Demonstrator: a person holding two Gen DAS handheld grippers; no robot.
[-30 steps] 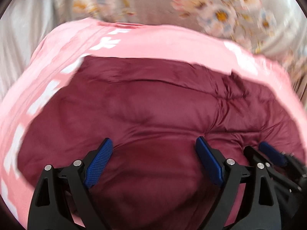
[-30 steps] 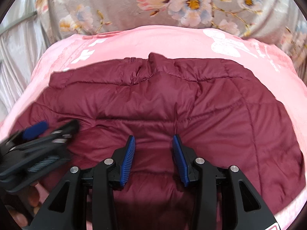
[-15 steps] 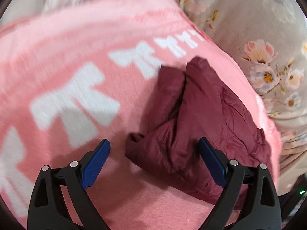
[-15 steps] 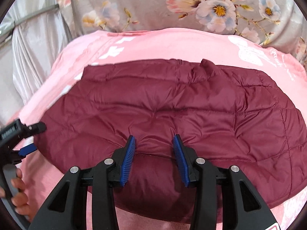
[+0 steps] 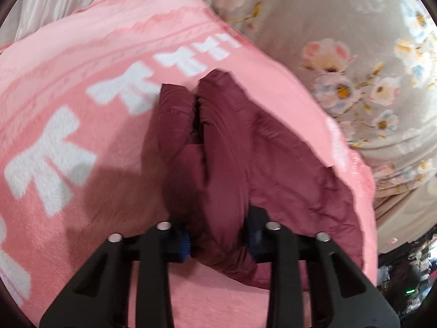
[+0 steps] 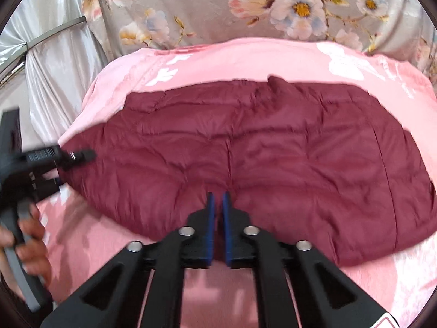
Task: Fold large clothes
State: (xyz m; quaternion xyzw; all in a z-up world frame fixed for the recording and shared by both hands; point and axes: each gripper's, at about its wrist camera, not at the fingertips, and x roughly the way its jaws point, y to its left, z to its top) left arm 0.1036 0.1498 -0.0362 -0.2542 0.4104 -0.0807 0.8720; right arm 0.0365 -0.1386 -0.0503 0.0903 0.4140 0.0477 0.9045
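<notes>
Maroon quilted jacket (image 6: 273, 164) lies spread flat on the pink blanket with white bows (image 5: 68, 109), which covers a bed with grey floral bedding (image 6: 204, 13).

Left gripper (image 5: 218, 242): jaws have just been closing. Half a second ago they stood wide apart either side of the jacket's end; now the blue pads pinch a thick bunched fold of maroon fabric between them. The right wrist view shows the same gripper (image 6: 73, 158) at the jacket's left edge, with the person's hand (image 6: 30, 240) on its grip.

Right gripper (image 6: 218, 202): jaws have just been closing, from a moderate gap half a second ago to pads nearly together. They clamp a thin pinch of the jacket's near hem, with puckers radiating from the tips.

Silver curtain (image 6: 54, 54) hangs at far left.
</notes>
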